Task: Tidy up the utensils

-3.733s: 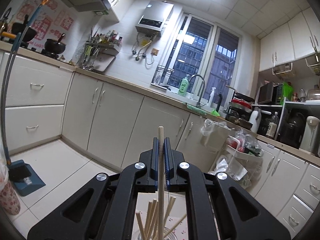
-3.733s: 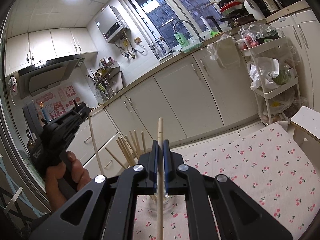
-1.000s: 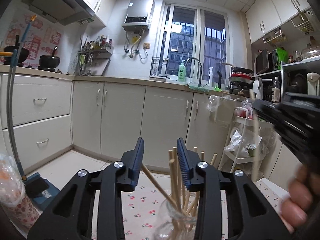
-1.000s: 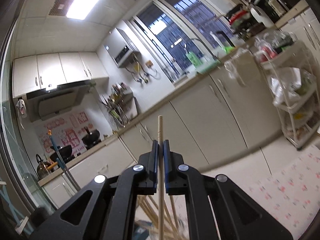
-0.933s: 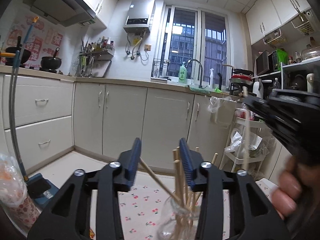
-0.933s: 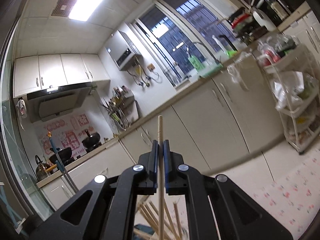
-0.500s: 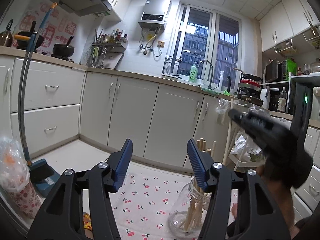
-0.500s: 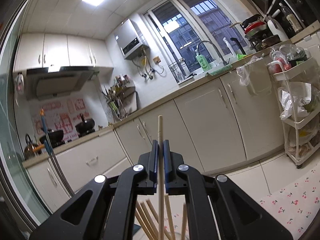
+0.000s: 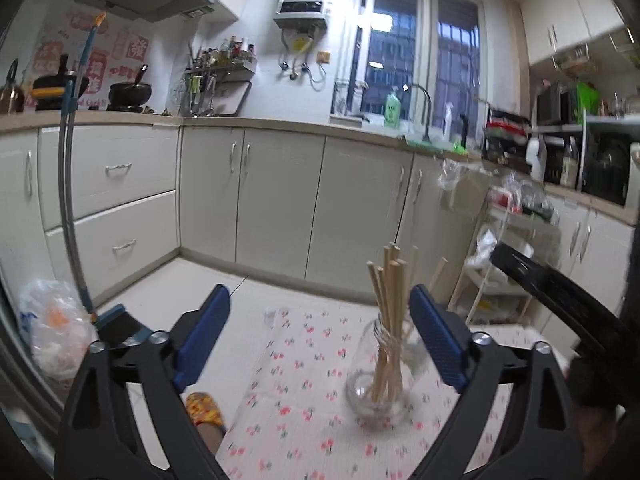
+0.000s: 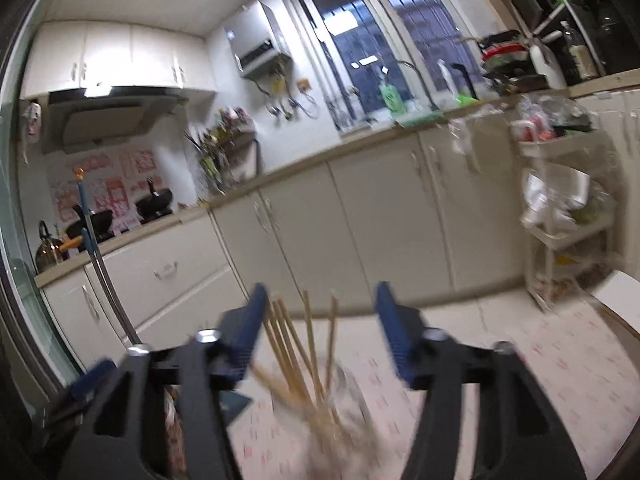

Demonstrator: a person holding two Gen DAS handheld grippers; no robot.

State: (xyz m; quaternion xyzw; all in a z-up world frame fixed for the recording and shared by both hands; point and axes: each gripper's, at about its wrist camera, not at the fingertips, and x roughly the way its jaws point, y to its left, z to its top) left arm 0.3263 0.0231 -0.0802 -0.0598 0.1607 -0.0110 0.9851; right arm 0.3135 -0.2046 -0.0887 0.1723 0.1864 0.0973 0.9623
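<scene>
**Both tongs stand wide, chopsticks upright in the glass jar**

The left tongs (image 9: 318,328) are spread wide with nothing between the blue pads; their jaws have just been opening. Beyond them, on a worktop (image 9: 304,364) covered with a white cloth printed with small red cherries, stands a clear glass jar (image 9: 378,380). A bundle of wooden chopsticks (image 9: 388,312) rests in it, ends up, leaning slightly and fanning out above the rim. In the left wrist view the jar sits right of centre, close to the inner side of the right-hand pad but apart from it.

The right tongs (image 10: 320,328) are also apart and grip nothing; their jaws have just been opening as well. In the blurred right wrist view the chopsticks (image 10: 304,344) rise between the two pads, nearer the left one, and I cannot tell whether any stick touches it. The jar (image 10: 340,412) below them is smeared by motion.

At the right edge of the left wrist view the other black tool reaches in above the jar's far right side, with a hand (image 9: 588,388) below it.

Behind the worktop run cream kitchen cabinets (image 9: 280,200), a sink tap under a barred window, and a white trolley (image 10: 568,216) with bags at the right.
</scene>
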